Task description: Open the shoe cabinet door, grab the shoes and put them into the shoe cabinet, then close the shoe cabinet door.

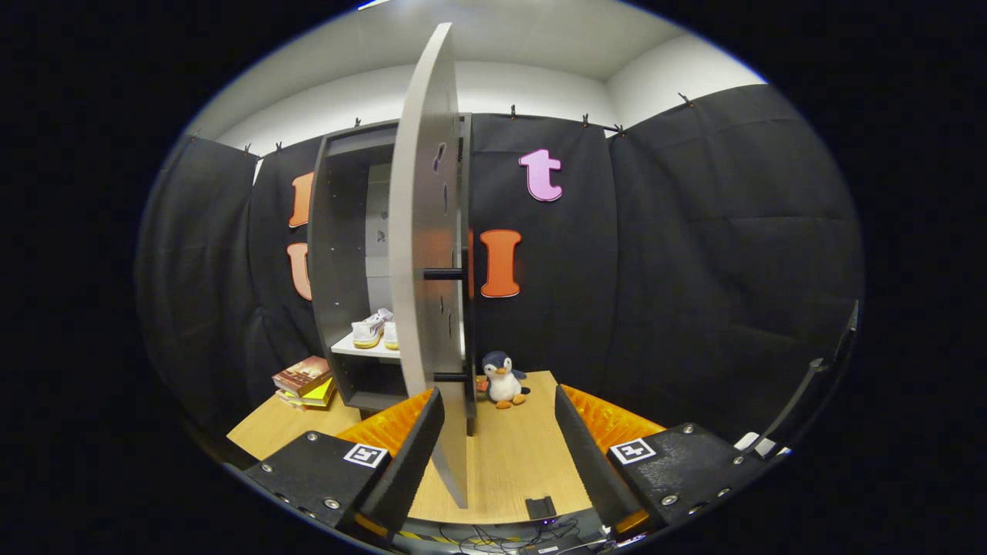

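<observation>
Claw: your claw (500, 443) is spread wide, its two fingers well apart and pinching nothing.
Door: the shoe cabinet door (426, 254) stands open, swung out edge-on toward you; its lower edge reaches down between your fingers, closer to the left finger (412, 447), and you cannot tell from here whether that finger touches it.
Handles: two dark bar handles (443, 274) stick out of the door's right face, one at mid-height and one low, both beyond your fingers.
Cabinet: the shoe cabinet (339, 262) stands ahead and left of the claw, its inside in view past the door.
Shoes: a pair of pale shoes (375, 327) with yellowish soles sits on the cabinet's shelf (362, 349), beyond your left finger and partly hidden by the door.
Penguin: a plush penguin (503, 379) stands upright on the wooden surface (517, 455), just right of the cabinet's base, ahead of the gap between your fingers.
Books: a small stack of books (304, 381) lies on the surface left of the cabinet.
</observation>
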`<state>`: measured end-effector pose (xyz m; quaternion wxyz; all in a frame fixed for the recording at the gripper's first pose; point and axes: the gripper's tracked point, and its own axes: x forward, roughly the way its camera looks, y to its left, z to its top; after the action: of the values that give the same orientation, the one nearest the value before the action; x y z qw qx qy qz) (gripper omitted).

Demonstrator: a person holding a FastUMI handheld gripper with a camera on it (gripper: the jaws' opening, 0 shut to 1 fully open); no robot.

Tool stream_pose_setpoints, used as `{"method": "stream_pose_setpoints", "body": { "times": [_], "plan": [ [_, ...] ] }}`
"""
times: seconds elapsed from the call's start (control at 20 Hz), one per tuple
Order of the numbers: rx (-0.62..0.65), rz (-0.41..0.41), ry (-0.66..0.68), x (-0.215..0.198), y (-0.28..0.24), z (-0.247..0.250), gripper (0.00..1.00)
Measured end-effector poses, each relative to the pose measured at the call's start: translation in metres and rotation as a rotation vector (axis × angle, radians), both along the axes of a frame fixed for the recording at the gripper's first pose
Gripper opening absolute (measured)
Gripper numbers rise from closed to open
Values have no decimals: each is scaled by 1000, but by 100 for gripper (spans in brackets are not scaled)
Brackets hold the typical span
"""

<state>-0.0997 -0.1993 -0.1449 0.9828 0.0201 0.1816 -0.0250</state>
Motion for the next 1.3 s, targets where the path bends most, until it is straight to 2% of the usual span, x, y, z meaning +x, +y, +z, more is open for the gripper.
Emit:
{"method": "stream_pose_setpoints", "body": {
  "times": [0.15, 0.3, 0.6, 0.8, 0.9, 1.0, 1.05, 1.3],
  "plan": [
    [45, 48, -4, 20, 4, -4, 90],
    [21, 99, -19, 36, -1, -6, 89],
    [66, 185, -32, 33, -3, 3, 88],
    [62, 151, -67, 39, -24, 13, 87],
    [133, 178, -110, 50, -15, 21, 87],
    [115, 205, -111, 53, -9, 18, 87],
    [106, 214, -112, 52, -8, 15, 86],
    [130, 265, -108, 55, 10, 20, 70]
  ]
}}
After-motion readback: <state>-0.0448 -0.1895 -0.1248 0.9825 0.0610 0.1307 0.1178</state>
